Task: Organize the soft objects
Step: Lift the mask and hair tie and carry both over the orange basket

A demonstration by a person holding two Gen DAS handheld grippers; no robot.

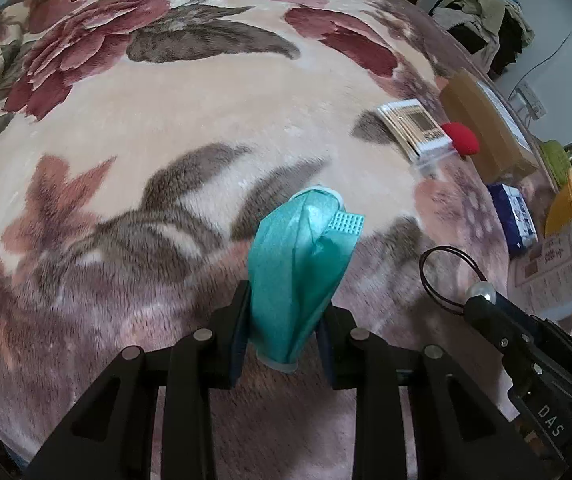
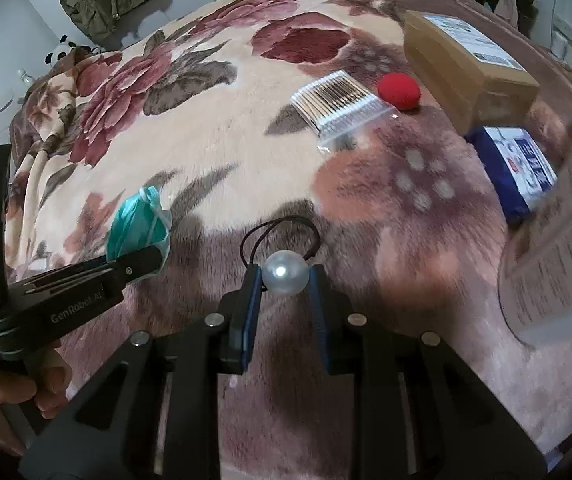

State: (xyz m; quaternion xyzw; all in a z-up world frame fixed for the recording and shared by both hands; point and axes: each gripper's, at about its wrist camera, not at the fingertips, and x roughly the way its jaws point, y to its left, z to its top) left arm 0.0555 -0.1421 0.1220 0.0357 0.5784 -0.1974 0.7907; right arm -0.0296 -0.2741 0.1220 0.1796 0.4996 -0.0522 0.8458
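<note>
Both claws point steeply down, left claw (image 1: 286,280) and right claw (image 2: 285,276) each clamped.

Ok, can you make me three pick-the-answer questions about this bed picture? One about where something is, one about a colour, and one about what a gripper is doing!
1. Where is the red ball?
A. Beside the bag of cotton swabs
B. On the cardboard box
C. Held in a gripper

2. What colour is the face mask?
A. Yellow
B. Teal
C. Black

3. What is the right hand-held gripper doing?
A. Hanging open
B. Gripping the pearl hair tie
C. Gripping the red ball

Answers:
1 A, the ball lies on the blanket next to the bag.
2 B, the mask in the left hand-held gripper is teal.
3 B, the pearl sits pinched between its fingers.
</note>
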